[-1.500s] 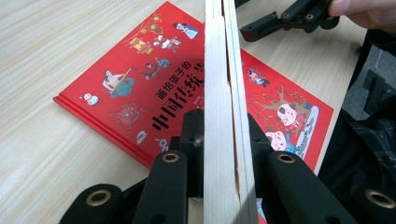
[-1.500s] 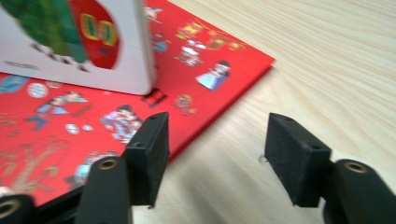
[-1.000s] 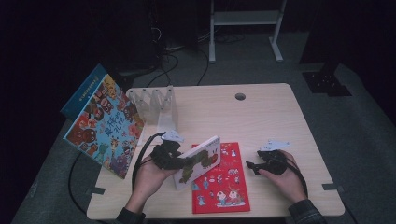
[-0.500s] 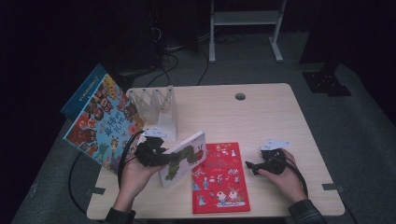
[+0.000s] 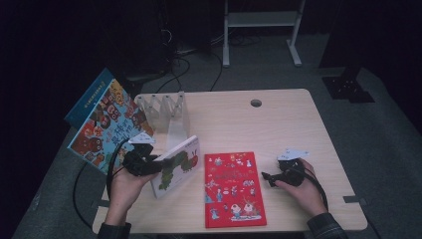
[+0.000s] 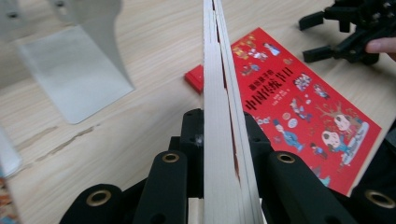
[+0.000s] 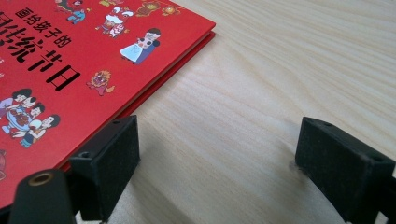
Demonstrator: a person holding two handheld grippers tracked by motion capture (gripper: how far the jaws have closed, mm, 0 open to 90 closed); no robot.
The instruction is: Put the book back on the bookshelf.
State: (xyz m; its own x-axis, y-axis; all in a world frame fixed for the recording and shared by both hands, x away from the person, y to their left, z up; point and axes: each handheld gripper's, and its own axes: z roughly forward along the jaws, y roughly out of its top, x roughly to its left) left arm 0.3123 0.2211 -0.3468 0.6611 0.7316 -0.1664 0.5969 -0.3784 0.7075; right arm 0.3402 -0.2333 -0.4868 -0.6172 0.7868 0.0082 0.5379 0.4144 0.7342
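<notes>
My left gripper (image 5: 149, 163) is shut on a white picture book (image 5: 176, 167) with a green caterpillar on its cover, held tilted on edge above the table's left front. In the left gripper view the book's page edge (image 6: 219, 93) runs up between the two black jaws. A red picture book (image 5: 234, 189) lies flat at the front middle; it also shows as the red book (image 6: 299, 98) and the red book (image 7: 70, 60). My right gripper (image 5: 268, 178) rests on the table right of it, open; its jaws have just been opening, with bare wood between them (image 7: 219, 158).
A clear book rack (image 5: 166, 112) stands at the back left, its foot plate (image 6: 74, 79) close to the held book. A large colourful book (image 5: 104, 124) leans out past the table's left edge. A cable hole (image 5: 256, 103) sits at the back middle.
My left hand has carried the white book to the left, away from the red book and toward the rack. The right hand has stayed where it was.
</notes>
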